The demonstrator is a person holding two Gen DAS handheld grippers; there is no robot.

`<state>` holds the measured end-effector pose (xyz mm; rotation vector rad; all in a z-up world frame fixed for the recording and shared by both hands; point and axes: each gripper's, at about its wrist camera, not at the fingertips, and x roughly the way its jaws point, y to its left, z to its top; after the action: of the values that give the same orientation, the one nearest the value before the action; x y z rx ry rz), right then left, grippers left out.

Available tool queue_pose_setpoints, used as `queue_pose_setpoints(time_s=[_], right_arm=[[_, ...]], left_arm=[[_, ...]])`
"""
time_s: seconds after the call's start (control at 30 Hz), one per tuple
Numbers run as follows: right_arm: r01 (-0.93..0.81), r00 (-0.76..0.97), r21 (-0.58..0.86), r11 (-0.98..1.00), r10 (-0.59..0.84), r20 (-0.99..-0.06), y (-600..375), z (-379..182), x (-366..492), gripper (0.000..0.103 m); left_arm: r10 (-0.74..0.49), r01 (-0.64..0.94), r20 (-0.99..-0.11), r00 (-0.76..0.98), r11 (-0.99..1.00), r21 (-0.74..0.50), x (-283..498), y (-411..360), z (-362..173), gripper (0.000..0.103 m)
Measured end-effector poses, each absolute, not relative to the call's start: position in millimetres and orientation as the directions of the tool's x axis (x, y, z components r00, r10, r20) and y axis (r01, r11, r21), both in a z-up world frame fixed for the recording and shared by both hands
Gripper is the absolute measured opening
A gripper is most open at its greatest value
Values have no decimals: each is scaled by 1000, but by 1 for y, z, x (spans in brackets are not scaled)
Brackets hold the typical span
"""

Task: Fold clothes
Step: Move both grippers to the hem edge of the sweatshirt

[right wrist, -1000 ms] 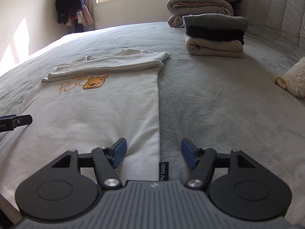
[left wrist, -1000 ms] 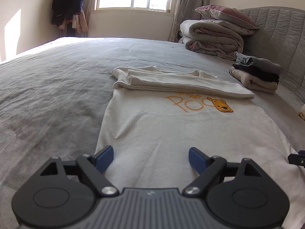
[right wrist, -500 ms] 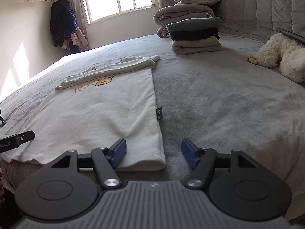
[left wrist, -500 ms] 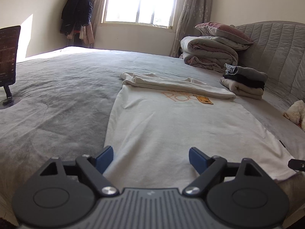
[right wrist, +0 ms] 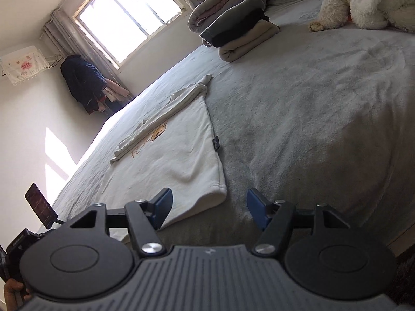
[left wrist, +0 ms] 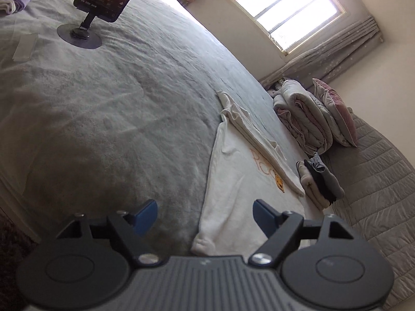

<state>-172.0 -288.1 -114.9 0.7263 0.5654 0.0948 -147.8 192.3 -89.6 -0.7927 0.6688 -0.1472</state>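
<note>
The left gripper [left wrist: 205, 213] has its blue-padded jaws spread wide, though they have just been closing a little, with nothing pinched; the near left corner of the cream T-shirt [left wrist: 241, 181] lies in the gap below them, touched by neither pad. The right gripper [right wrist: 208, 207] also stands with jaws well apart and empty, the shirt's near right corner lying between them, again clear of both pads. The T-shirt, taken here as the landmark, lies flat on a grey bed [left wrist: 116, 108], its far end already folded over into a narrow band just above an orange print with a small bear face [right wrist: 158, 132]. A small dark label [right wrist: 215, 143] sits on the shirt's right edge. Beyond the shirt's far right corner is a stack of folded clothes [right wrist: 241, 36], and behind that a rolled quilt [left wrist: 306, 121] with a pink pillow [left wrist: 336, 116] against it. Well to the shirt's right rests a white plush toy [right wrist: 363, 2]. Well to its left a phone on a round stand [left wrist: 103, 0] is propped on the bed. Past the far end of the shirt are a bright window [right wrist: 124, 15] and a dark coat hanging [right wrist: 83, 83] in the corner.
</note>
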Motion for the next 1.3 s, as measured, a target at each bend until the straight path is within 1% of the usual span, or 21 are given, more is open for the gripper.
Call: queue_pose_setpoints(time_s=[0.07,0.2,0.37,0.47,0.53,0.6,0.7,0.87,1.1,1.3], right_arm=[[121,837,711,693,313,-448,-299,-117,-167,66],[157,813,796,585,382,-441,-317,-120,-154,60],[165,779,830,533,446,-442,-323,-123,-139,59],[163,750,829,536,478,-457,-323,-120,-133,59],[160,730,824,543,496,-469,-324,-117,-130,59],[157,716,823,547,511,-476,-325,-115,-130,59],[153,698,822,549,529,-483,-326,-114,-131,59],[140,664,801,582,546,-512,-327,-112,-134,48],[117,621,784,610,571,-537,-318,-111,-128,48],[96,597,773,627,586,-549,-315,-111,-113,47]], left_arm=[[-413,-103,-488,769,673,-732,-142,201,-92,78],[-463,-107,-513,723,658,-745,-125,207,-98,73],[-517,-91,-520,680,644,-759,-107,206,-104,72],[-546,-72,-526,652,646,-760,-98,204,-104,72],[-558,-56,-540,630,661,-748,-91,201,-104,70],[-558,-50,-561,611,681,-731,-86,196,-103,63],[-582,-23,-575,575,691,-722,-82,190,-103,59],[-630,27,-590,504,695,-719,-80,182,-106,53],[-677,26,-584,447,663,-748,-77,180,-113,52],[-710,7,-544,448,611,-792,-78,181,-121,52]])
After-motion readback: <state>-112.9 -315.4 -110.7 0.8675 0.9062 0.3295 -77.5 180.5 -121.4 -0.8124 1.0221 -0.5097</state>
